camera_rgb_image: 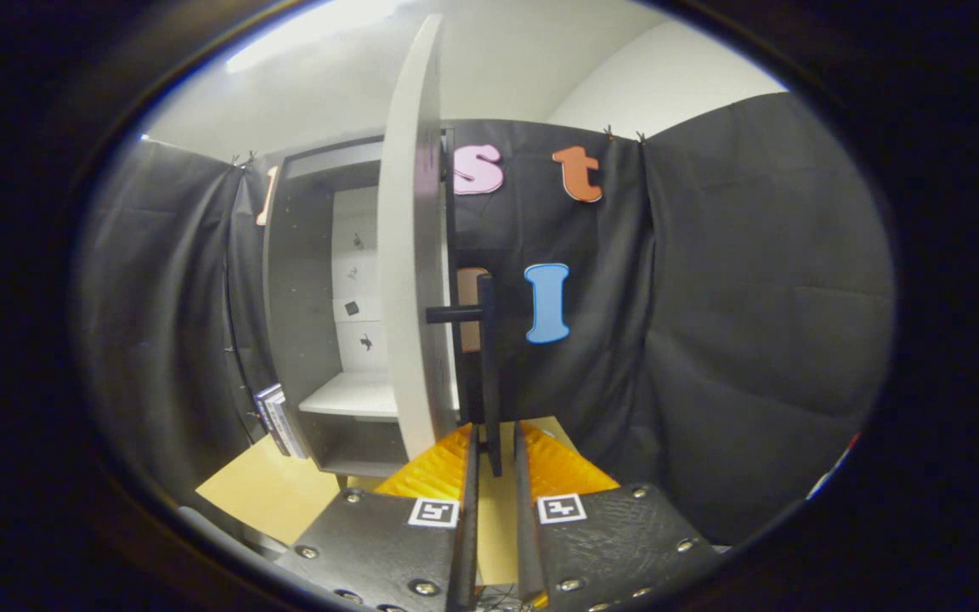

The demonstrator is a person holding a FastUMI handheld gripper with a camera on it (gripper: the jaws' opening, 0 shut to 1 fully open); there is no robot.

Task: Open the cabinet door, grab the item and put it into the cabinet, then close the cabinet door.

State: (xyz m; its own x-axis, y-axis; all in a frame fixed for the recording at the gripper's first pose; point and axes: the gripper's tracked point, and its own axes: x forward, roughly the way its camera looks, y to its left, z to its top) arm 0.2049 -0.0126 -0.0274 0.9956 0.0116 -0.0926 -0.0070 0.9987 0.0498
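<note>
white door [409,255], black handle [487,365]

**Door handle set between the gripper's fingers**

The gripper [495,455] is seen with its fingers narrowly parted, and the lower end of the black bar handle [488,374] is set between them; whether both fingers press on it cannot be told. The handle is fixed to the white cabinet door [409,255], which is swung open and seen edge-on. Beside it, the dark cabinet [298,297] is shown with a white shelf [353,395] inside. A book [280,421] is leaned against the cabinet's outer side on the tan tabletop [260,493].
</note>
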